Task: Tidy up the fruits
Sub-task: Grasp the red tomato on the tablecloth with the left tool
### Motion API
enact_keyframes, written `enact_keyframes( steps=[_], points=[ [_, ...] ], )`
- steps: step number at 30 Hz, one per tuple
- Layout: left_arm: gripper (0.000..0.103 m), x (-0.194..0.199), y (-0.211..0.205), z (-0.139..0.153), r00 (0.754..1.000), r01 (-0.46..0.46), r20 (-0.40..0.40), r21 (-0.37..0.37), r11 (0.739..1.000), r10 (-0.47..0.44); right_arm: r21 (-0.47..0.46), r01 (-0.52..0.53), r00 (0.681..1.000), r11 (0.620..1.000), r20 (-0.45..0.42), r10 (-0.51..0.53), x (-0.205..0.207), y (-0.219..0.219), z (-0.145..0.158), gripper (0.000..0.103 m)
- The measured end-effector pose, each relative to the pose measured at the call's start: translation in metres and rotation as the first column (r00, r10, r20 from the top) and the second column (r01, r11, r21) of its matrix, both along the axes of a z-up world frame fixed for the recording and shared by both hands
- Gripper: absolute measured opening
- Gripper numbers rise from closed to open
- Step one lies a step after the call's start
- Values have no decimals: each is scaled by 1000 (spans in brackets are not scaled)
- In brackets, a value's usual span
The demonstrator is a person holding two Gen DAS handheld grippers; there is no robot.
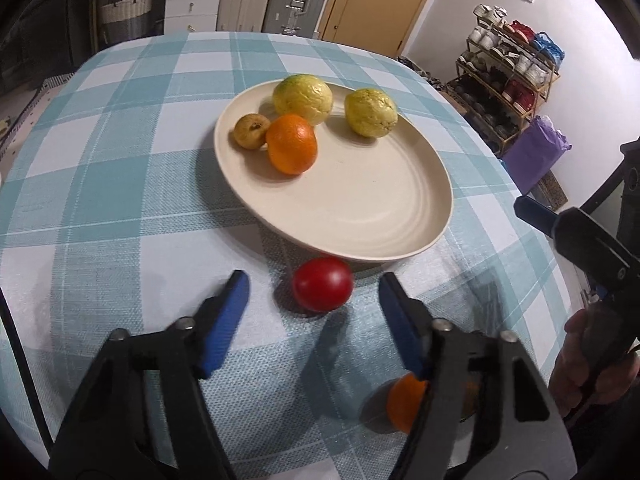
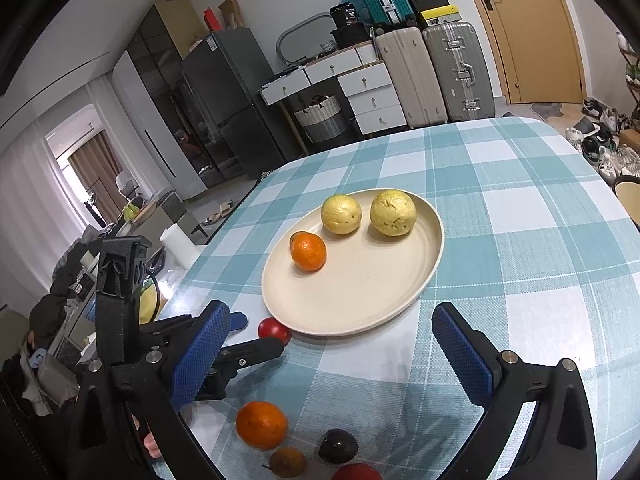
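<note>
A cream oval plate (image 1: 360, 208) (image 2: 360, 292) on the checked tablecloth holds two yellow-green fruits (image 1: 303, 99) (image 1: 371, 112) (image 2: 341, 214) (image 2: 393, 212), an orange (image 1: 292, 144) (image 2: 308, 251) and a small brown fruit (image 1: 251, 131). A red fruit (image 1: 322, 285) (image 2: 274, 329) lies on the cloth against the plate's near rim. My left gripper (image 1: 314, 286) (image 2: 256, 336) is open, its fingers on either side of the red fruit, just short of it. My right gripper (image 2: 332, 344) (image 1: 536, 212) is open and empty, right of the plate.
A loose orange (image 2: 261, 425) (image 1: 406, 402), a dark purple fruit (image 2: 338, 445), a brown fruit (image 2: 287, 461) and another red fruit (image 2: 356, 473) lie on the cloth near the front edge. Suitcases, drawers and a shoe rack (image 1: 508, 76) stand beyond the table.
</note>
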State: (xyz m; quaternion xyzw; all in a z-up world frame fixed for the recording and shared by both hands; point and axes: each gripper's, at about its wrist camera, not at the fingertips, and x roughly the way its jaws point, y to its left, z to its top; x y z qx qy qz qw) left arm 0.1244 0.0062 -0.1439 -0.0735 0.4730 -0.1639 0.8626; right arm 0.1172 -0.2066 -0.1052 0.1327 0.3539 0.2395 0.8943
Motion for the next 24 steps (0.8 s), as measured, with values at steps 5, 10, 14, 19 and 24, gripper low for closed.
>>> enact_keyframes(
  steps=[5, 10, 14, 19, 24],
  points=[
    [31, 2, 3, -3, 1000, 10, -7, -30, 999, -11, -1, 0, 1000, 1000, -3, 0, 1, -2, -1, 103],
    [28, 0, 5, -4, 1000, 15, -5, -44, 999, -15, 2, 1, 1000, 1000, -5, -1, 1, -2, -1, 103],
    [28, -3, 6, -4, 1000, 17, -10, -45, 999, -18, 2, 1, 1000, 1000, -7, -1, 1, -3, -1, 103],
    [28, -9, 9, -2, 1000, 14, -10, -52, 999, -14, 2, 1, 1000, 1000, -7, -1, 1, -3, -1, 103],
    [28, -18, 17, 8, 1000, 1, 10, -67, 998, -1, 2, -2, 1000, 1000, -7, 2, 2, -2, 0, 103]
  ],
)
